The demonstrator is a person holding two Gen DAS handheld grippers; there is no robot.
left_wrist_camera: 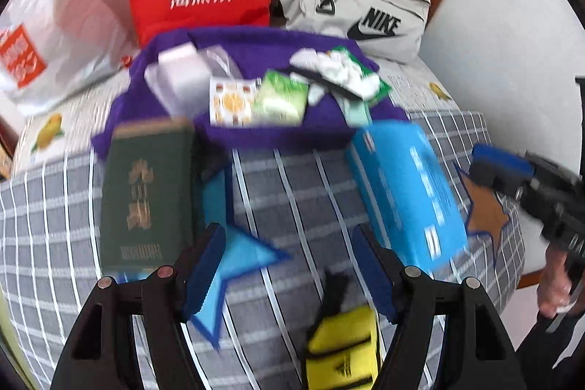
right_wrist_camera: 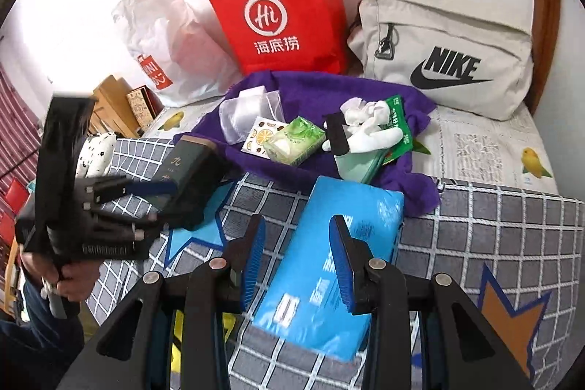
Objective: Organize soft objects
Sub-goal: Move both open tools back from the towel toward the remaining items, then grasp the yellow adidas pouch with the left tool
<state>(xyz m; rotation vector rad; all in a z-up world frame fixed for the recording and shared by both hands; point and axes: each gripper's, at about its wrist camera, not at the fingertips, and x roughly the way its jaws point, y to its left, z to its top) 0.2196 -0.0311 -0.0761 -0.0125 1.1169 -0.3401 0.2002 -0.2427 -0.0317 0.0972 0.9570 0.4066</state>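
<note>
A blue soft tissue pack (right_wrist_camera: pixel 329 265) lies on the grey checked bedspread; my right gripper (right_wrist_camera: pixel 298 258) is open, its jaws astride the pack's near part without gripping it. The pack shows in the left wrist view (left_wrist_camera: pixel 406 192) too. My left gripper (left_wrist_camera: pixel 289 273) is open and empty above the bedspread, between a dark green box (left_wrist_camera: pixel 148 192) and the pack. A purple cloth (right_wrist_camera: pixel 314 97) behind holds a small green tissue pack (right_wrist_camera: pixel 294 141), white gloves (right_wrist_camera: pixel 365 127), a clear pouch (right_wrist_camera: pixel 245 114) and a fruit-print packet (right_wrist_camera: pixel 261 136). A yellow strap item (left_wrist_camera: pixel 342 349) lies near the left gripper.
A red paper bag (right_wrist_camera: pixel 281 10), a white plastic bag (right_wrist_camera: pixel 164 39) and a beige Nike bag (right_wrist_camera: pixel 446 53) stand along the wall behind. The bed's edge drops off at the left, with wooden furniture (right_wrist_camera: pixel 109 105) beyond. The left gripper's body (right_wrist_camera: pixel 87 203) is at the left.
</note>
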